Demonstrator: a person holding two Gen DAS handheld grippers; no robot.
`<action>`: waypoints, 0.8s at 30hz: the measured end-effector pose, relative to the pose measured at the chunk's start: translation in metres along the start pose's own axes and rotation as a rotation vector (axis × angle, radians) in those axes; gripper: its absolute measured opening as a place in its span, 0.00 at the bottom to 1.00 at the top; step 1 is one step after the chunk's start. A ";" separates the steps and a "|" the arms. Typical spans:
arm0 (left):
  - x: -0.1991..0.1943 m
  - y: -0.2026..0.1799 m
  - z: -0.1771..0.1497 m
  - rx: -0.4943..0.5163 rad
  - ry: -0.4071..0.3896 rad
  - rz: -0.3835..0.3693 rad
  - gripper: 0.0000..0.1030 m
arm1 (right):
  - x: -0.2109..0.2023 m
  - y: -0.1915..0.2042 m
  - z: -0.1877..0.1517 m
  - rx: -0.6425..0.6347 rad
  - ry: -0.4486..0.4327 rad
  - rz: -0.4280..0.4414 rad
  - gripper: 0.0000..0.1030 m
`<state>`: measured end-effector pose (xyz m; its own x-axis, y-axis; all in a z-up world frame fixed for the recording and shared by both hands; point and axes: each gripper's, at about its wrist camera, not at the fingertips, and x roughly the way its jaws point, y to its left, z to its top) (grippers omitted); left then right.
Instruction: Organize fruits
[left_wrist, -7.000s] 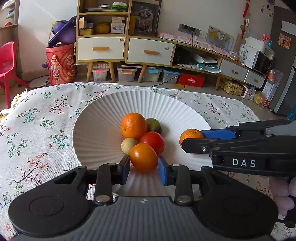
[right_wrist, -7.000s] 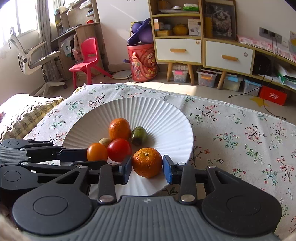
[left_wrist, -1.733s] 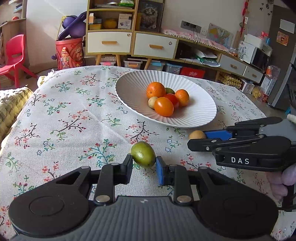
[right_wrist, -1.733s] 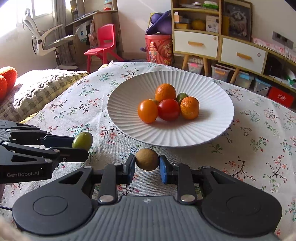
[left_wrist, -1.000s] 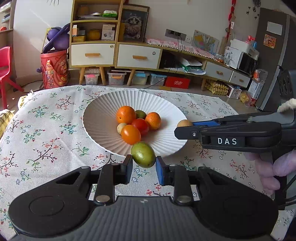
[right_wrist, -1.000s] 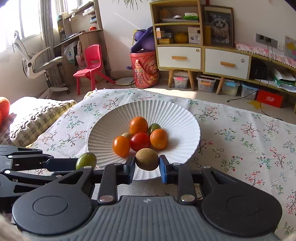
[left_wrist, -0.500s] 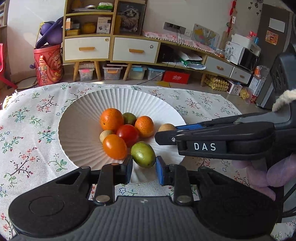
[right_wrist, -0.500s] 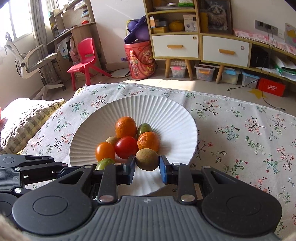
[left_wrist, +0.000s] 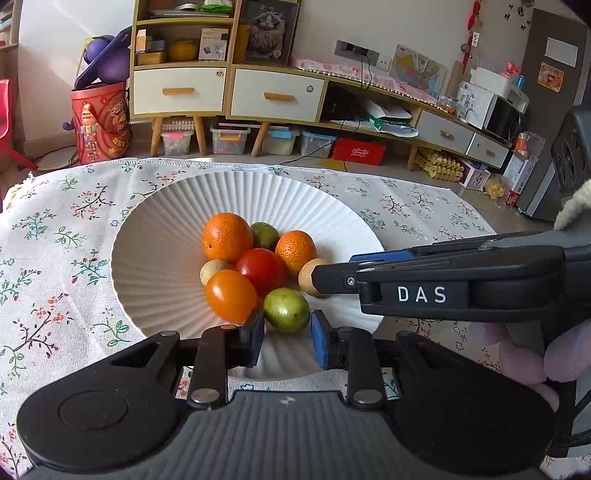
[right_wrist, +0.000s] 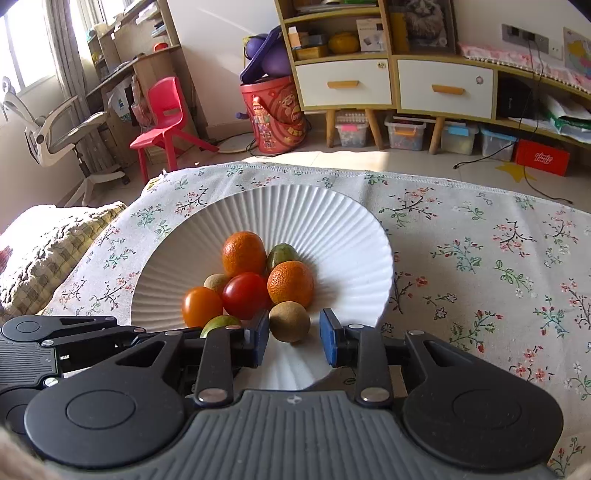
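A white ribbed plate (left_wrist: 155, 236) (right_wrist: 332, 221) on the flowered cloth holds several fruits: two oranges, a red tomato (left_wrist: 260, 269), an orange tomato (left_wrist: 231, 295) and small ones. My left gripper (left_wrist: 287, 332) is open around a green lime (left_wrist: 286, 310), which rests on the plate. My right gripper (right_wrist: 294, 338) is open around a brown kiwi (right_wrist: 289, 320) resting on the plate; it reaches in from the right in the left wrist view (left_wrist: 332, 275).
The flowered tablecloth (right_wrist: 480, 258) covers the table. A knitted cushion (right_wrist: 40, 243) lies at the left edge. Beyond the table's far edge stand a shelf unit (left_wrist: 229, 74), a red bucket (right_wrist: 277, 114) and a red chair (right_wrist: 166, 114).
Both grippers carried their fruit onto the plate and opened. The lime and the kiwi now rest beside the other fruits.
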<state>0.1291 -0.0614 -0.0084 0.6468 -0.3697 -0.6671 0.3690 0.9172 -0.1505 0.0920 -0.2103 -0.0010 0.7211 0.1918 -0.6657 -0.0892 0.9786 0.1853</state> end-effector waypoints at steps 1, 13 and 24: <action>0.000 0.000 0.000 0.001 -0.002 0.001 0.13 | -0.001 0.000 0.000 0.003 -0.002 0.003 0.33; -0.016 -0.006 -0.004 0.006 -0.018 0.006 0.33 | -0.019 0.001 -0.001 0.012 -0.050 -0.029 0.40; -0.044 0.001 -0.013 0.011 -0.055 0.059 0.73 | -0.037 0.008 -0.012 -0.014 -0.091 -0.068 0.59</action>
<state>0.0923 -0.0418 0.0114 0.7032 -0.3224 -0.6337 0.3359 0.9362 -0.1036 0.0566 -0.2090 0.0159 0.7853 0.1176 -0.6078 -0.0466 0.9902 0.1313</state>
